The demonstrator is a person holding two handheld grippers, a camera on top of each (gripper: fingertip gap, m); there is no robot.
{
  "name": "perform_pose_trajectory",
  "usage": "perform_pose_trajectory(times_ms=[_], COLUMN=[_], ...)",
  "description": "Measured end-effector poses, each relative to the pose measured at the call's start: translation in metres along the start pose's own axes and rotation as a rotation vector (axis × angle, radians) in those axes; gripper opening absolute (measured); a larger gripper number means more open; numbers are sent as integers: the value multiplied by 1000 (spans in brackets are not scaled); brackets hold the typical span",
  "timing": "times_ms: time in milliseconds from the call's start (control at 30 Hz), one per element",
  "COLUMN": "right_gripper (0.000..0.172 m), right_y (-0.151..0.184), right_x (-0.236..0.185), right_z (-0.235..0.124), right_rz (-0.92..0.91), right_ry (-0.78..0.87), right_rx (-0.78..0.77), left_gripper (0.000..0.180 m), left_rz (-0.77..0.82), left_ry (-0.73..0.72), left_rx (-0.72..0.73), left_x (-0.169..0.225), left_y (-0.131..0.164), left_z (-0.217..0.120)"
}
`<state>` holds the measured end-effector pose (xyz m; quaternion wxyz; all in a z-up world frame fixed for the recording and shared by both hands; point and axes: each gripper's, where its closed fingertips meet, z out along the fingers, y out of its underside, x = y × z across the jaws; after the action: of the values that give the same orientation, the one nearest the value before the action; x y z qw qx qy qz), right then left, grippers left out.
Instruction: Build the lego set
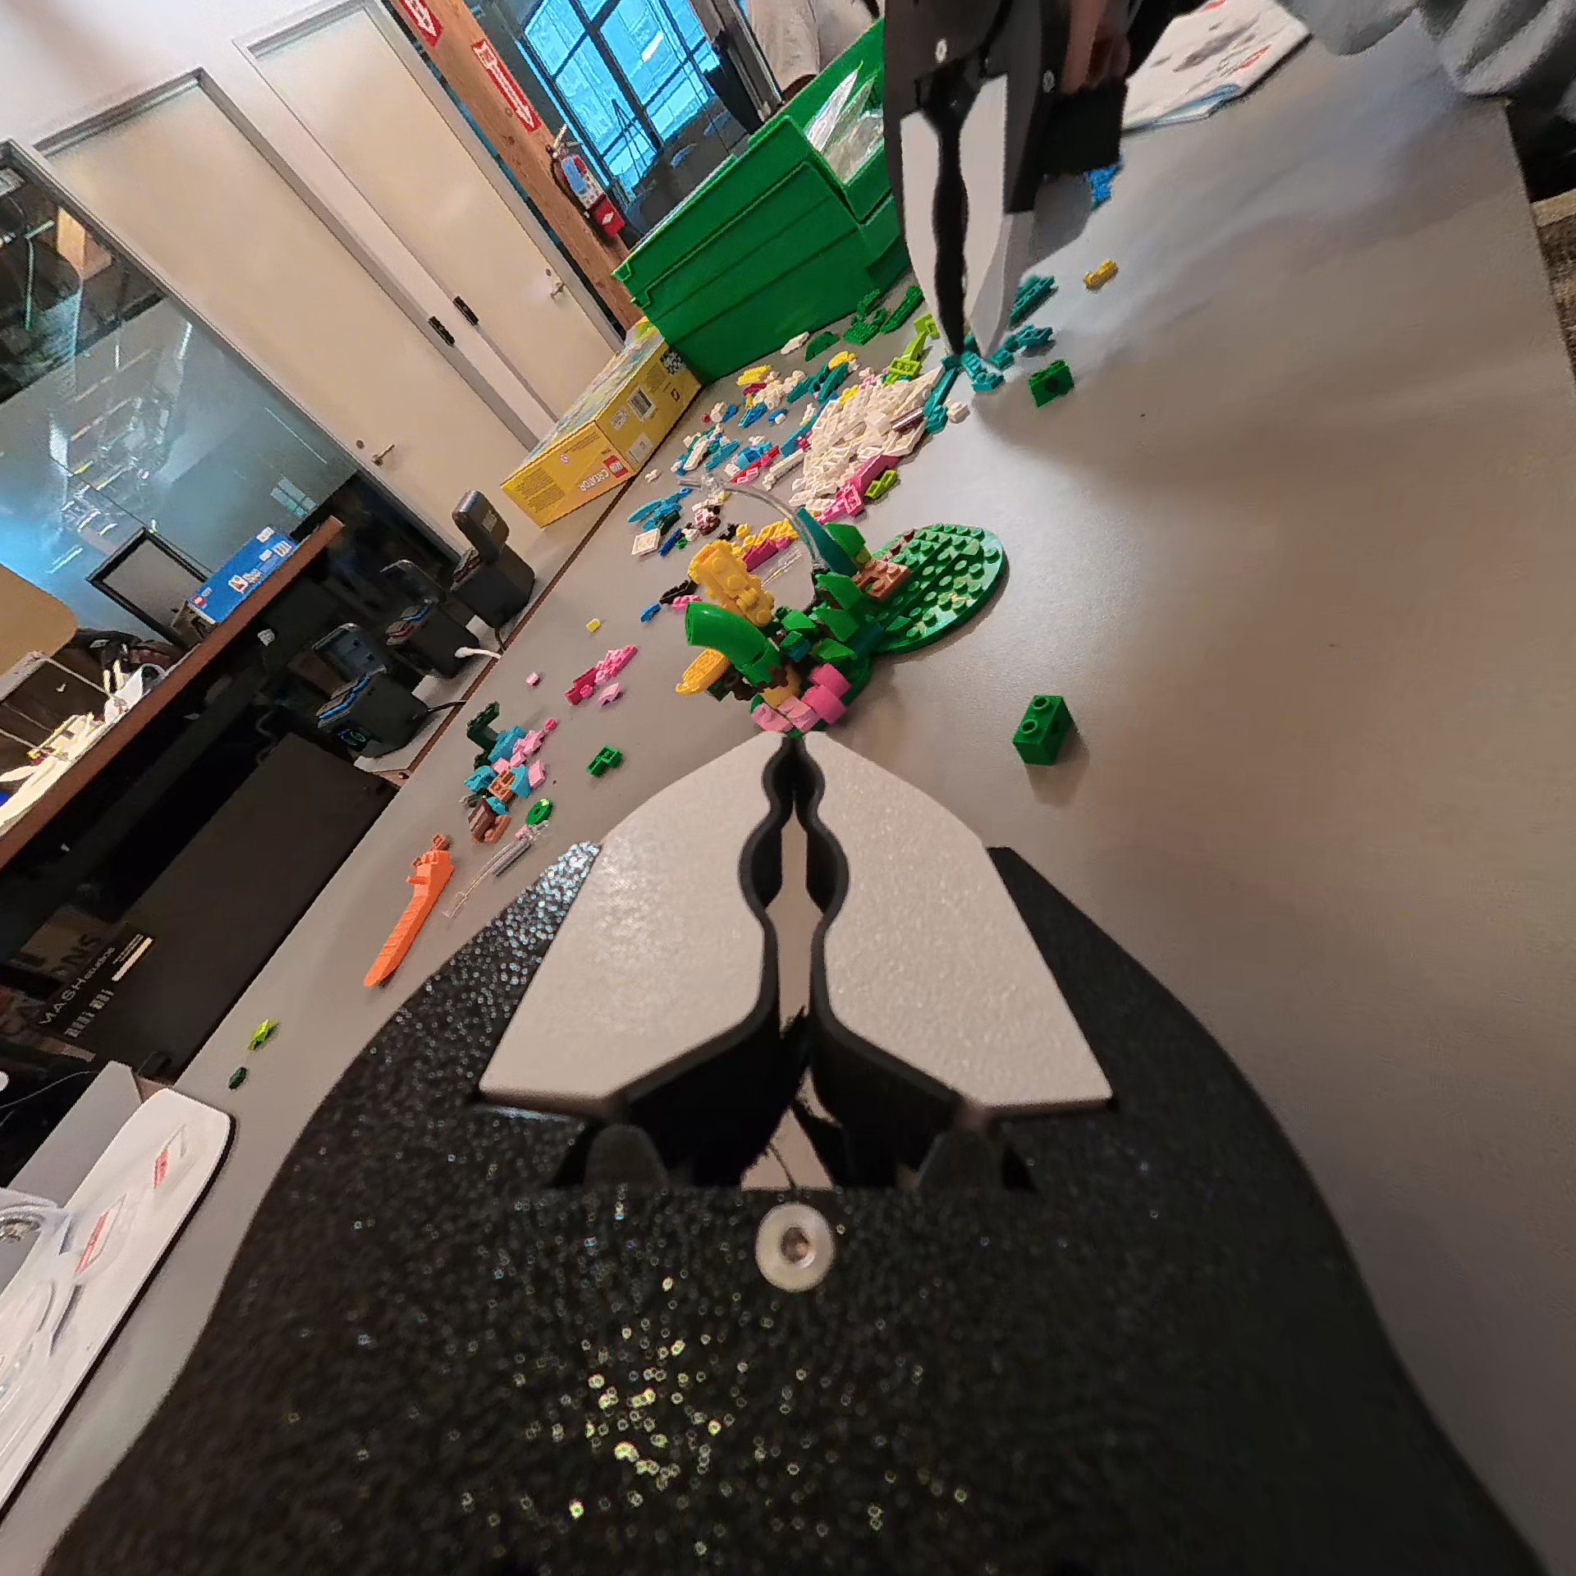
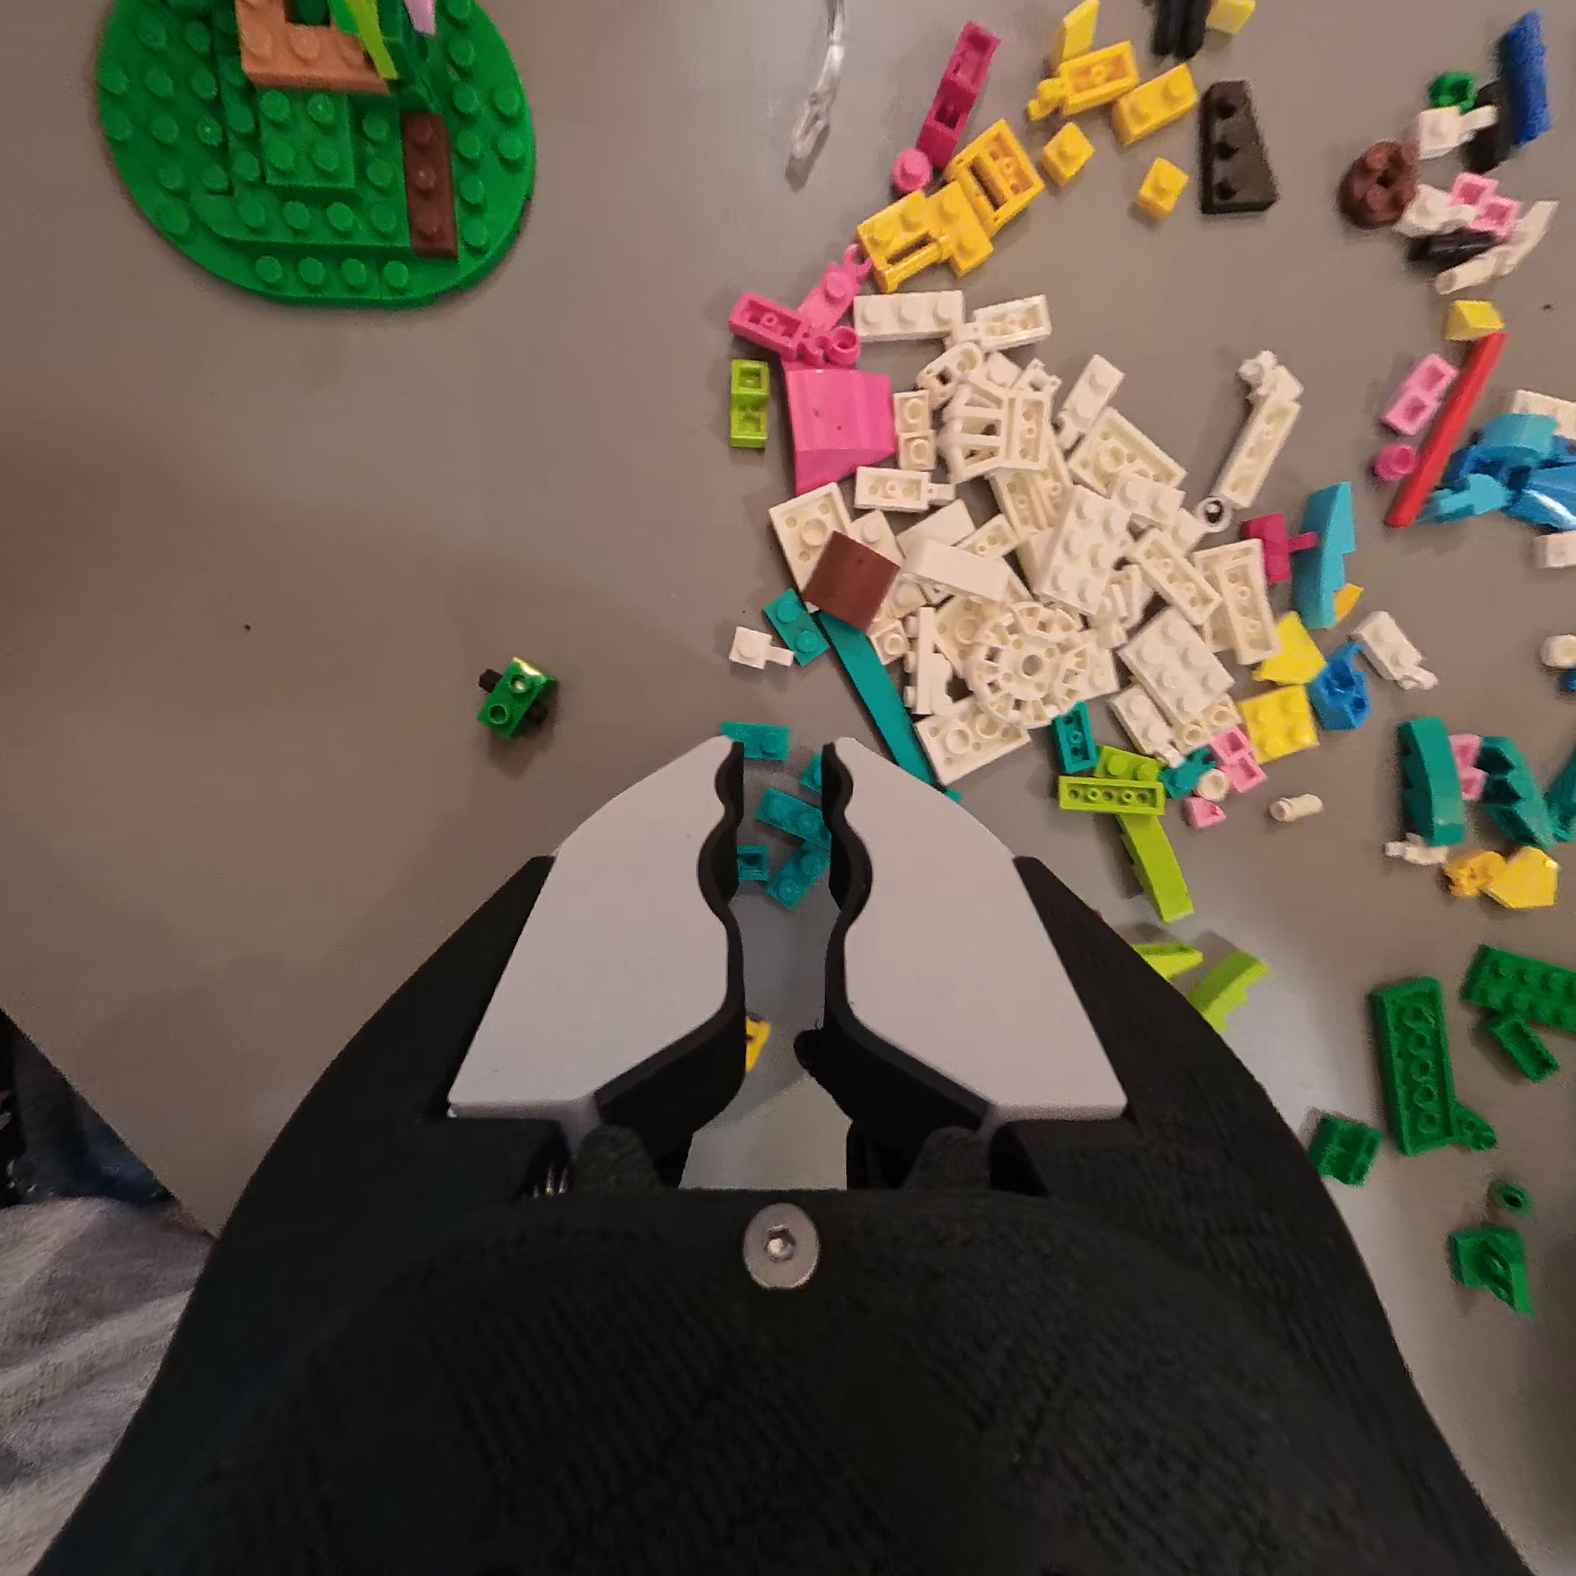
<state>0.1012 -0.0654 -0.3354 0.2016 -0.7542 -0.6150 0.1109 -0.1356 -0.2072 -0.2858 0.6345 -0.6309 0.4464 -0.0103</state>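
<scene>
Hovering right tongs [image 2: 780,755], teal plates [image 2: 789,819] below

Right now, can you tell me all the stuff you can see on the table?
Table: one, grey, under everything.
Round studded plate: one, green, with green and brown bricks built on it.
Plant model: one, green, yellow and pink, at the plate's edge, just beyond the left tongs.
White brick pile: many, middle of the table.
Teal plates: several, small, lying under the right tongs.
Green brick with black pins: one, alone, left of the right tongs.
Green brick: one, alone, right of the model.
Orange tool: one, near the table's left edge.
Green bins: stacked, far end.
Yellow box: one, beside the bins.
Left tongs: shut, holding nothing.
Right tongs: open, over the teal plates.
</scene>
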Motion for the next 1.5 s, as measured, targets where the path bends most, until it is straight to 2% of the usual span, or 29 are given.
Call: perform_pose_trajectory(times_ms=[167, 433, 700, 800, 1000, 1200, 1300, 1500], right_gripper=[15, 8, 7, 8, 7, 5, 5, 10], right_y=[2, 32, 3, -9, -5, -11, -9, -16], right_x=[11, 13, 12, 6, 13, -2, 5, 5], right_z=[-14, -20, -6, 2, 11, 17, 17, 21], right_rz=[60, 156, 84, 83, 91, 79, 95, 111], right_ry=[35, 19, 21, -24, 4, -90, -54, -72], right_rx=[46, -60, 31, 78, 57, 74, 67, 118], left_gripper=[0, 0, 0, 0, 0, 0, 0, 0], left_rz=[2, 4, 9, 12, 12, 14, 15, 16], left_ry=[1, 2, 4, 4, 5, 5, 6, 6], left_rx=[-2, -4, -8, -8, -8, -8, -9, -9], left_x=[0, 1, 1, 2, 2, 2, 2, 2], left_y=[0, 1, 1, 1, 1, 1, 1, 1], left_z=[0, 1, 1, 1, 1, 1, 2, 2])
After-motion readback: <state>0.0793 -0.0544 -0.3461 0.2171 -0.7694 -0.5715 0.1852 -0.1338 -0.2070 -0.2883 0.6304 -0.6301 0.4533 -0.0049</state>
